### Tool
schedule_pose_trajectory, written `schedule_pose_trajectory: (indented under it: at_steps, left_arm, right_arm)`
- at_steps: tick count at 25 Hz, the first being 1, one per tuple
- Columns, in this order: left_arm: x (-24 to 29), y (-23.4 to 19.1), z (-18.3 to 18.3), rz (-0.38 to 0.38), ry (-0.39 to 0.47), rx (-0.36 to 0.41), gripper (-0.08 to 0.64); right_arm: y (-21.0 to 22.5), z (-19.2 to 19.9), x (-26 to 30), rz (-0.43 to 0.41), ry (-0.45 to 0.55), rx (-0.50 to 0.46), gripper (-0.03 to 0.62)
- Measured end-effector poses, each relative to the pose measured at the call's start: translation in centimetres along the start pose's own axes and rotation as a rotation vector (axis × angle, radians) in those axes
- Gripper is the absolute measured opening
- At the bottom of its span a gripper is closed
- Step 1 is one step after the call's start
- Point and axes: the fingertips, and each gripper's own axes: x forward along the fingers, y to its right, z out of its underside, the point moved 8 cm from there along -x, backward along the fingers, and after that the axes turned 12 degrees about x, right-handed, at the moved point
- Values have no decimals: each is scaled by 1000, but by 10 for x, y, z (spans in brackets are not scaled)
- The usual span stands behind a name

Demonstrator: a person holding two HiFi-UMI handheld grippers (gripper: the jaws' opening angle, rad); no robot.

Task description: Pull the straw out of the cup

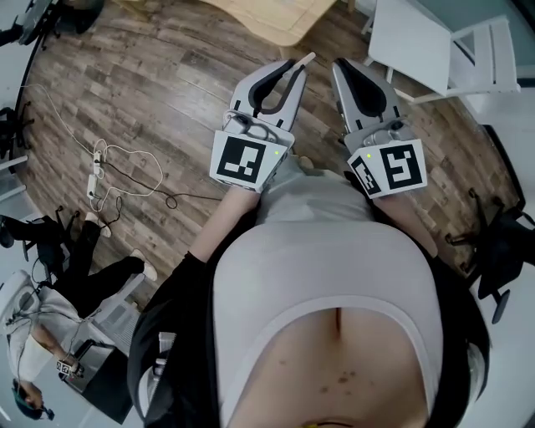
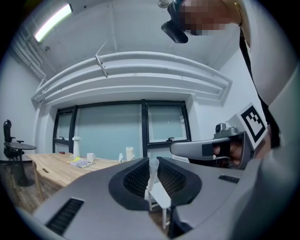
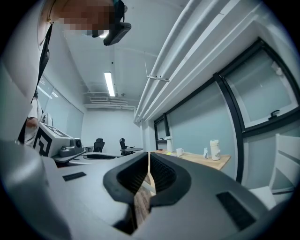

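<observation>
Left gripper (image 2: 151, 162) pinches the straw (image 2: 152, 177); right gripper (image 3: 149, 155) pressed together, empty; straw judged light, thin-walled, easily crushed; grip lightly, near one end.

I've got bare floor (image 1: 167, 84) free on the left. Wooden table (image 1: 280, 21) dead ahead and white chair (image 1: 481, 50) block the right.

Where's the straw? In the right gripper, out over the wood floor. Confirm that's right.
Wrong on the gripper: the left gripper view shows the straw clamped in the left gripper, jaws shut on it. The right gripper is shut on nothing. The straw is out over the wood floor, as you said.
</observation>
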Motion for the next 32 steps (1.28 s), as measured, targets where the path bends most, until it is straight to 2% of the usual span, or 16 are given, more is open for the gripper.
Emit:
schedule_pose_trajectory:
  at_steps: [6,17,25,32]
  left_arm:
    - [-10,3,6,-11,19,-15,54]
    - [-30,6,1,-11,50,-34,54]
    - [-82,16,8,-22,36,-47,54]
    - [-140,26,6,-16,37,-22,54]
  right_arm:
    - [-9,12,-2,-23,-26,42,32]
    - [-29,7,-10,-43,-18,-7,34]
    - [-70,27,-29,-49,-52,3,34]
    - [-123,38,-56,-43,-43,11,34]
